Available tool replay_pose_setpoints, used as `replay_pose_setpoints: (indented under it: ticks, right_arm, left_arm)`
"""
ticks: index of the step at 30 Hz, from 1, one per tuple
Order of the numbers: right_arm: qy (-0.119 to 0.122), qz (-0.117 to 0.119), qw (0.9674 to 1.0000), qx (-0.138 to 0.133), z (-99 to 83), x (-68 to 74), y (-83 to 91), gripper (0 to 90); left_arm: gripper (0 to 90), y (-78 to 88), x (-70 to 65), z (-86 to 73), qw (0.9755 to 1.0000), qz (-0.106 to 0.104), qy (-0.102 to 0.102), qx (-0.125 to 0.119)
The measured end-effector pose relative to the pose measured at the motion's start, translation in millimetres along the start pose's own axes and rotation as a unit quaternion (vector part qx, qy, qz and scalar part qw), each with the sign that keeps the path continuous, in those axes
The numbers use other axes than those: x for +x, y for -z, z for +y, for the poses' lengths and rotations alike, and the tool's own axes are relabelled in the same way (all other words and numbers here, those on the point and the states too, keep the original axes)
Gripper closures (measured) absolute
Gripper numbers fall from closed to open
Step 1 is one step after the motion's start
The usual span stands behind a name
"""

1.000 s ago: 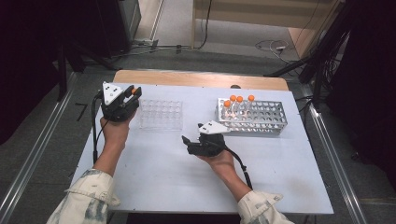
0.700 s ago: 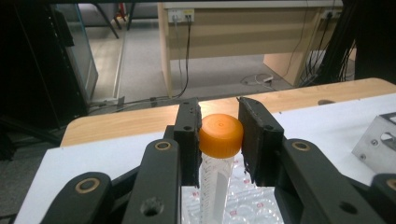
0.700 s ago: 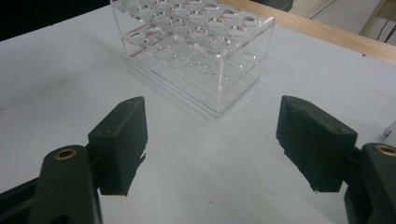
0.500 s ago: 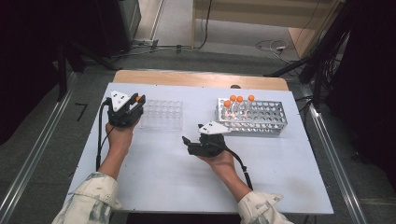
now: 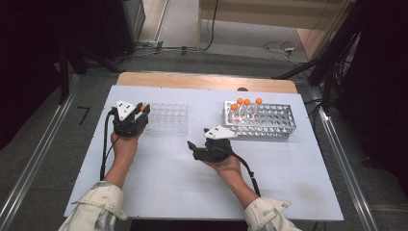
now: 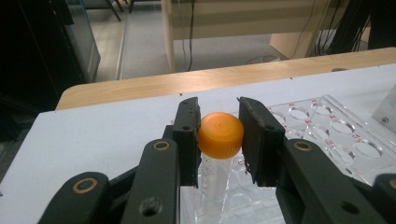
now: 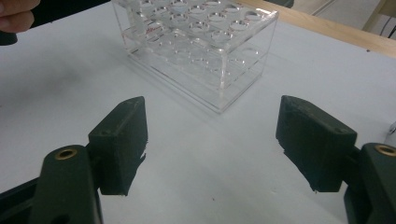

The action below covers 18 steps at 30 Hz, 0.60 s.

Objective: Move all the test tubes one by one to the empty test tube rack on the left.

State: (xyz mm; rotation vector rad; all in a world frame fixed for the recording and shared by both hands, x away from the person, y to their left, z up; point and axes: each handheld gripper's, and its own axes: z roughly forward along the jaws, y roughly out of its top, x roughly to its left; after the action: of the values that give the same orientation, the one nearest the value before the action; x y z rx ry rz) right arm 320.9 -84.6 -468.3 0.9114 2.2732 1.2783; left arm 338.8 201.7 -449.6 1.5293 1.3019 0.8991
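1. Gripping an orange-capped tube (image 6: 220,140), the left gripper (image 5: 142,112) has its jaws clamped on the orange cap, one pad on each side; the tube's clear body hangs upright below the cap.
2. Seen in the left gripper view, the tube's lower end stands over the near-left corner of the clear plastic rack (image 6: 327,135); whether it sits in a hole cannot be told.
3. From the high view, the left gripper lies at the left end of the clear plastic rack (image 5: 166,118), on the left half of the white table (image 5: 159,183).
4. The right gripper (image 5: 192,146) rests low near the table's middle, held in the right hand (image 5: 226,166); its jaws stand wide apart with nothing between them, as the right gripper view shows.
5. The right gripper view (image 7: 212,140) looks toward the clear plastic rack (image 7: 201,51), which stands well apart from those jaws.
6. A metal rack (image 5: 262,120) stands on the right half of the table, just beyond the right gripper, with four orange-capped tubes (image 5: 245,107) upright at its left end.
7. A wooden strip (image 5: 207,81) borders the far edge of the table.
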Motion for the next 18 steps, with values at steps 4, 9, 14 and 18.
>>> replay_pose_setpoints:
  ticks: [4,9,14,18]
  right_arm:
    - [-0.001,0.000,1.0000,0.000,-0.1,-0.6,0.3,23.7]
    - [-0.002,0.000,1.0000,-0.002,0.0,-1.1,0.3,23.8]
    - [-0.006,-0.003,1.0000,-0.004,0.2,-2.6,2.2,23.8]
    - [-0.010,-0.007,0.9999,-0.008,0.2,-6.7,4.3,23.9]
  left_arm:
    - [62.8,-0.5,0.5,-0.9,1.0000,-0.006,0.001,0.003]
    - [39.1,2.7,-0.4,1.1,0.9999,0.009,0.002,-0.007]
    - [22.4,11.5,1.8,1.1,0.9998,0.010,0.017,-0.006]
    - [20.1,25.3,0.2,-3.7,0.9993,0.025,0.027,-0.011]
